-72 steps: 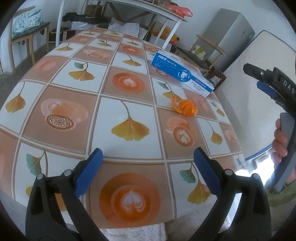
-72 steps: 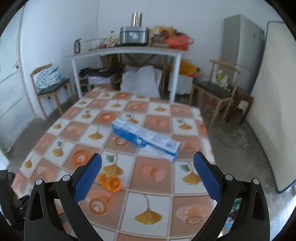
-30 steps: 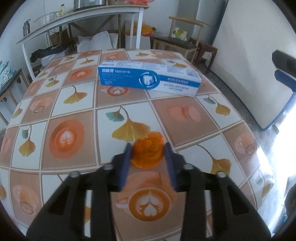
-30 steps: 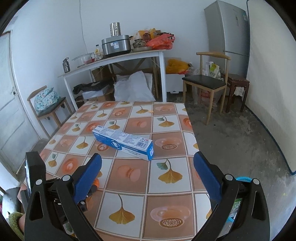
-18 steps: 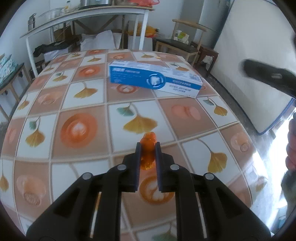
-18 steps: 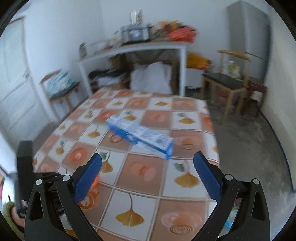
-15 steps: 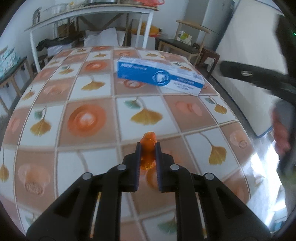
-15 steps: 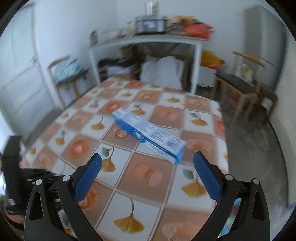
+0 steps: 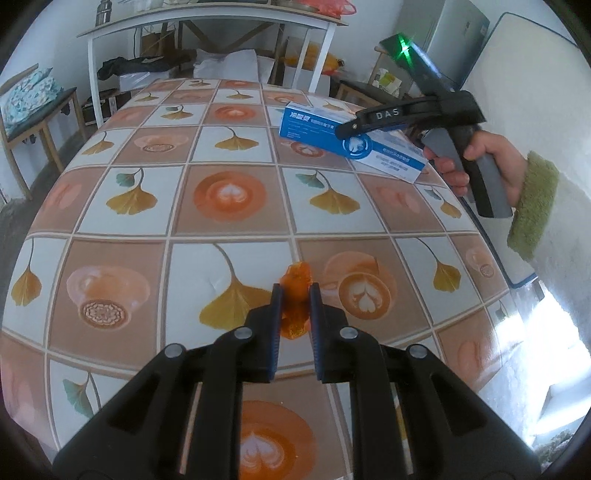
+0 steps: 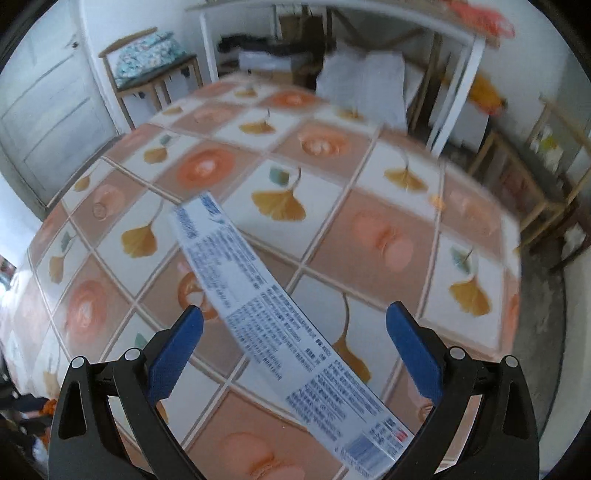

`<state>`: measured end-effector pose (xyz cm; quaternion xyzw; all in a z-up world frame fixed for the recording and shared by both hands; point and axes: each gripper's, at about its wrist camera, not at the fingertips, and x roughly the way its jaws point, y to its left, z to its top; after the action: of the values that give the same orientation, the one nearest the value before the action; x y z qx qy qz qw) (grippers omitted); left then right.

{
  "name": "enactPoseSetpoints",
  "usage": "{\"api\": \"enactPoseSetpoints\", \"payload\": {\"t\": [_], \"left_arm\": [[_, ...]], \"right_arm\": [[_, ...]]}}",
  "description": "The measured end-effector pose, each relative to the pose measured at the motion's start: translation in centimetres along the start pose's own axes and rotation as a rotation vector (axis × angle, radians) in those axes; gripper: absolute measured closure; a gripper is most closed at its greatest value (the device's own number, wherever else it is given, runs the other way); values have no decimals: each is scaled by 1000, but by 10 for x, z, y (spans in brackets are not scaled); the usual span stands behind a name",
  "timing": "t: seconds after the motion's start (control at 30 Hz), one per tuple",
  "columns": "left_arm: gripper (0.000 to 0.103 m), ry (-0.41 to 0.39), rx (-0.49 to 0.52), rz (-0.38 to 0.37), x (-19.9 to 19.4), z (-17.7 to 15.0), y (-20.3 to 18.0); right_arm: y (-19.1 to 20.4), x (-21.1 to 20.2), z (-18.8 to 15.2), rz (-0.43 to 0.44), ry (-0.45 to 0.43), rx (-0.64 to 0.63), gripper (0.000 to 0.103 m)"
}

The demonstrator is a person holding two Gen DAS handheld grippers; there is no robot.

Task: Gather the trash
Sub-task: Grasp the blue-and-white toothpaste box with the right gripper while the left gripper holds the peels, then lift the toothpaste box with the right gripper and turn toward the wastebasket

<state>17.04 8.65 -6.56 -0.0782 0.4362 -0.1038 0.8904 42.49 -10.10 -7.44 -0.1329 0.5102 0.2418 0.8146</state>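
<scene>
My left gripper point(image 9: 294, 291) is shut on a piece of orange peel point(image 9: 295, 284) and holds it just above the tiled tablecloth point(image 9: 229, 192). A long blue and white toothpaste box point(image 9: 384, 151) lies at the table's far right. In the right wrist view the box point(image 10: 273, 310) runs diagonally between my open right gripper's point(image 10: 295, 332) fingers, close below them. The right gripper also shows in the left wrist view point(image 9: 410, 110), hovering over the box.
The table edge drops off on the right toward the floor point(image 9: 524, 332). A white side table point(image 9: 207, 22) with bags beneath stands behind. Wooden chairs stand at the left point(image 9: 29, 110) and at the far right point(image 10: 543, 155).
My left gripper closed on the orange peel and lifted it slightly. My right gripper swung in and down over the toothpaste box, still open.
</scene>
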Motion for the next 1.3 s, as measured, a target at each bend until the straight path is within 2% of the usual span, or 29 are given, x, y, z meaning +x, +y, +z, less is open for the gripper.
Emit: {"api": "enactPoseSetpoints", "payload": {"t": [0.07, 0.2, 0.3, 0.37, 0.4, 0.47, 0.5, 0.57, 0.67, 0.83, 0.93, 1.07, 1.2, 1.23, 1.3], "left_arm": [[90, -3, -1, -4, 0, -1, 1], [90, -6, -8, -10, -1, -1, 2], [90, -9, -10, -13, -2, -2, 2], [90, -12, -15, -15, -2, -2, 3], [90, -13, -17, -16, -2, -3, 3], [90, -16, -21, -17, -3, -4, 3], [90, -18, -21, -17, -3, -4, 3], [90, -20, -21, -18, -4, -5, 3], [90, -24, -21, -23, -5, -8, 3], [90, -29, -31, -34, -10, -11, 7], [90, -35, -38, -38, -12, -13, 10], [90, -33, -38, -44, -12, -13, 11], [90, -29, -25, -42, -11, -13, 6], [90, -29, -20, -39, -11, -13, 4], [90, -29, -13, -33, -10, -13, 2]], "right_arm": [[3, 3, -4, 10, 34, 7, 7], [19, -2, -16, -40, 56, -26, 7], [32, -8, -27, -68, 65, -39, 17], [40, -12, -34, -99, 66, -43, 30], [42, -15, -37, -109, 66, -41, 33], [44, -22, -43, -123, 62, -23, 49], [44, -26, -47, -121, 61, 0, 54], [40, -32, -54, -68, 72, 61, 62], [33, -41, -70, 9, 89, 170, 67], [25, -60, -117, 158, 122, 359, 68], [33, -75, -148, 188, 134, 391, 68], [39, -91, -183, 180, 153, 408, 68], [40, -103, -204, 112, 150, 401, 67], [40, -104, -205, 98, 142, 395, 65], [40, -109, -205, 74, 102, 381, 47]]}}
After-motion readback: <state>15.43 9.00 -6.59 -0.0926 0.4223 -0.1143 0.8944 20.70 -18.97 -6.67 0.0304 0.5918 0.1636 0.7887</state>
